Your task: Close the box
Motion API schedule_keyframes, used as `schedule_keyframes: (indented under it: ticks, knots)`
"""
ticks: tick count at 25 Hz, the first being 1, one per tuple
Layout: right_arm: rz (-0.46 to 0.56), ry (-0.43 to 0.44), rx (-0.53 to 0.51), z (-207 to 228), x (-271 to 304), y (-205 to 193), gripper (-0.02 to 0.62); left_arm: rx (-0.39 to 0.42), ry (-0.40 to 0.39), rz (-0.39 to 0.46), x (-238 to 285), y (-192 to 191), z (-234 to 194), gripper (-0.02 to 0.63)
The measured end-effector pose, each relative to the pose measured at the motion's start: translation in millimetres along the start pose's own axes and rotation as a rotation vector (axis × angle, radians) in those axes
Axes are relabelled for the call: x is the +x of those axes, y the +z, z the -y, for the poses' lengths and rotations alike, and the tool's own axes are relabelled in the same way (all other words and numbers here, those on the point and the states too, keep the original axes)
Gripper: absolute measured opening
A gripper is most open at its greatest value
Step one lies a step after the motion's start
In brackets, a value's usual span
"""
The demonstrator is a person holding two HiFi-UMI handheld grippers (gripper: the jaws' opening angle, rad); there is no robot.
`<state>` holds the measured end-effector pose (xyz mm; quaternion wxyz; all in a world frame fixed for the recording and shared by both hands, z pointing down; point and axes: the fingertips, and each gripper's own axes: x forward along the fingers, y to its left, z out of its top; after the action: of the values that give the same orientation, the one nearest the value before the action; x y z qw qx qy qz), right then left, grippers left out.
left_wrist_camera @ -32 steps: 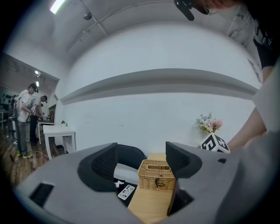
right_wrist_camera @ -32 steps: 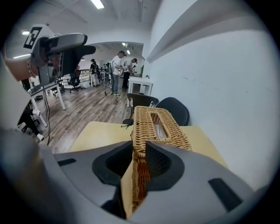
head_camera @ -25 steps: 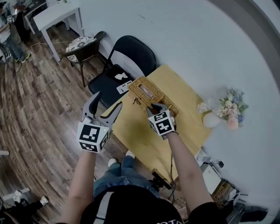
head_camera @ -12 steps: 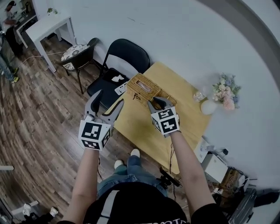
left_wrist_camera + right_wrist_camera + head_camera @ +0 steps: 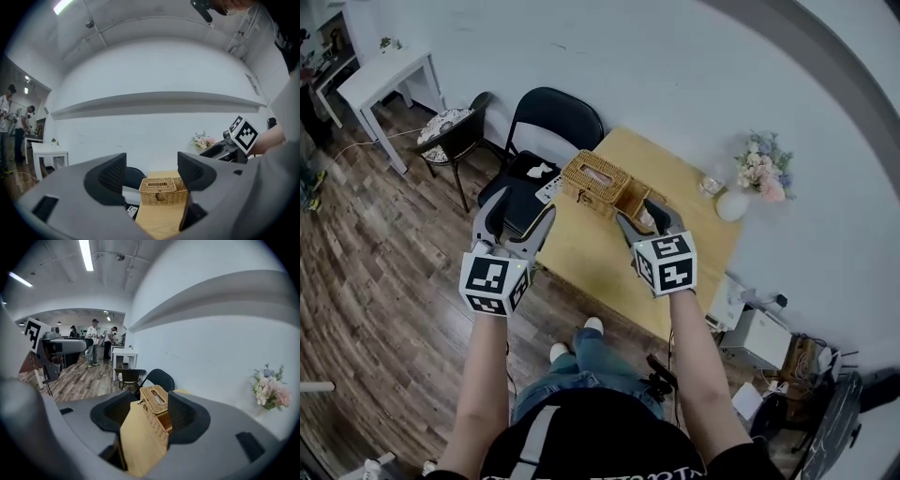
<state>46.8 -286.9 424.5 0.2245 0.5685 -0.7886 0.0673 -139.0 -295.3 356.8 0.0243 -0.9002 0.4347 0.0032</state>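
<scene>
Over by the white wall, a small wooden worktop (image 5: 600, 261) carries the wicker box (image 5: 598, 178), which sits at the worktop's eleven o'clock corner, close to the edge. A slotted wicker panel lies across its top on the end nearer the black folding chair (image 5: 555, 114). The other end looks lower, and I cannot tell whether the lid is fully down.

The right claw (image 5: 643, 215) hangs over the worktop at about five o'clock from the box, tips pointing at its near end. Its jaws are opening. The box shows in the gap just ahead of them, but the pads are clear of the wicker and grip nothing.

The left claw (image 5: 521, 212) is held off the worktop's nine o'clock edge, above the chair seat, jaws spread wide and empty.

At three o'clock from the box, a bunch of pale flowers (image 5: 759, 164) stands against the wall.
</scene>
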Motion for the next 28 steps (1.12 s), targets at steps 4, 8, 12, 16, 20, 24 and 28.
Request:
schedule_keyframes:
  ticks: [4,8,12,16,20,24,28]
  knots:
    - [0.050,-0.056,0.020,2,-24,10,0.256,0.017,-0.008,0.019,-7,9,0,0.341]
    - [0.130,-0.100,0.050,9,-47,26,0.256,0.040,-0.004,0.031,-10,16,1,0.341]
    - [0.235,-0.131,0.030,13,-65,46,0.256,0.058,0.010,0.044,-14,23,0,0.341]
    - [0.291,-0.151,0.011,18,-80,57,0.231,0.078,0.029,0.068,-19,34,3,0.338]
    - [0.328,-0.205,-0.003,30,-98,62,0.068,0.112,0.094,0.104,-24,51,5,0.089]
    - [0.357,-0.189,0.001,39,-111,66,0.015,0.133,0.103,0.104,-21,60,18,0.012]
    - [0.383,-0.187,-0.026,49,-126,74,0.014,0.143,0.118,0.120,-18,72,30,0.012]
